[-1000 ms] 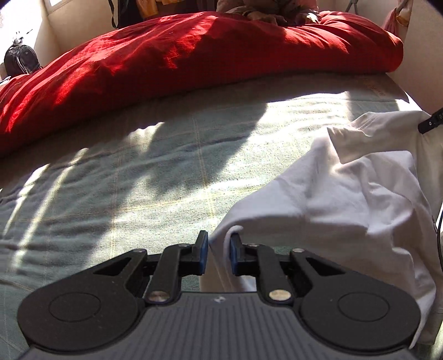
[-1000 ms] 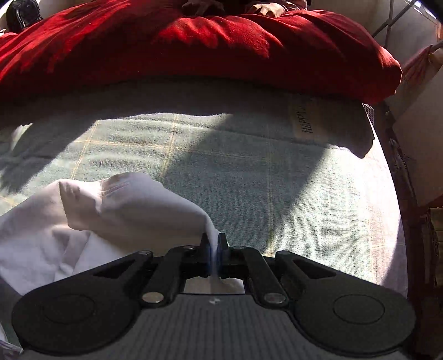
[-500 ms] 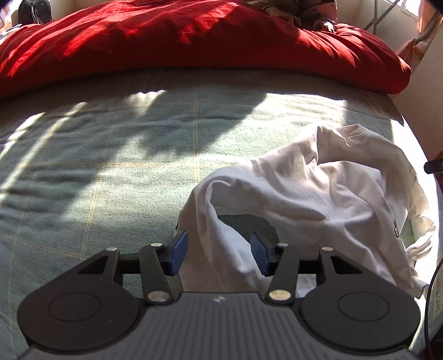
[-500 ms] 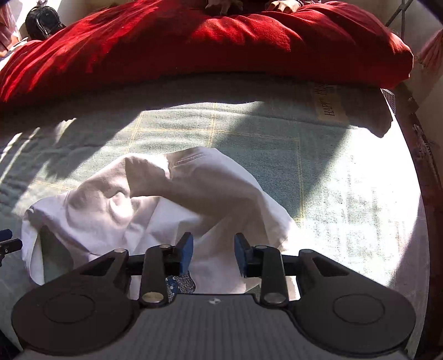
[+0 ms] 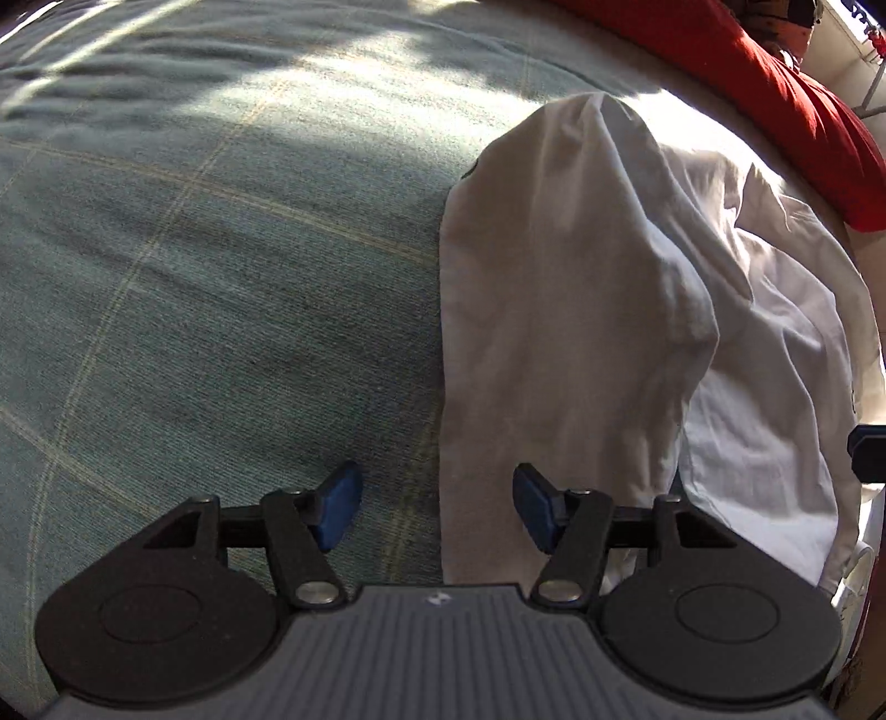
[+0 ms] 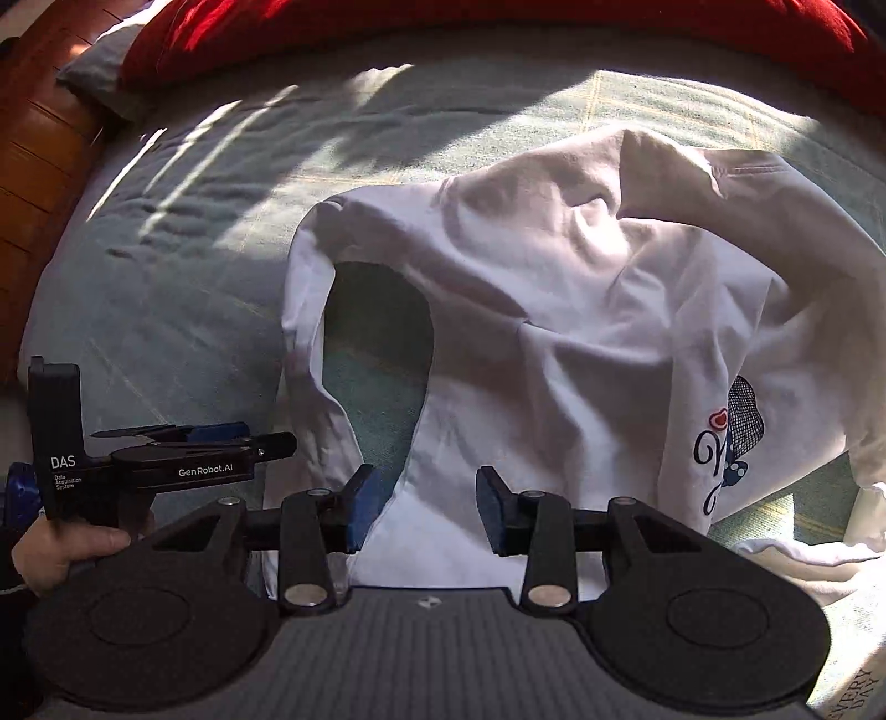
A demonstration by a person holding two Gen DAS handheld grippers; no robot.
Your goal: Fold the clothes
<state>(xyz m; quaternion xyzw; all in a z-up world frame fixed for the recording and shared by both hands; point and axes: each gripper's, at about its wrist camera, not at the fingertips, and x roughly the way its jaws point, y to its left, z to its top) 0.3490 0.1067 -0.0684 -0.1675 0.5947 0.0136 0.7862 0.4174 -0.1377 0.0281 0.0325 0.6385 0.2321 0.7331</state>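
Above the white shirt, each tool has just been opening, gripping nothing.

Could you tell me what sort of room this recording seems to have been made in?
Most likely a bedroom: the white shirt lies on a bed's green checked cover, a red duvet is bunched along the far side, and wooden flooring shows beside it.

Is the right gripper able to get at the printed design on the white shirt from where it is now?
Probably yes. The right gripper is open over the white shirt, and the printed design lies uncovered off to its side.
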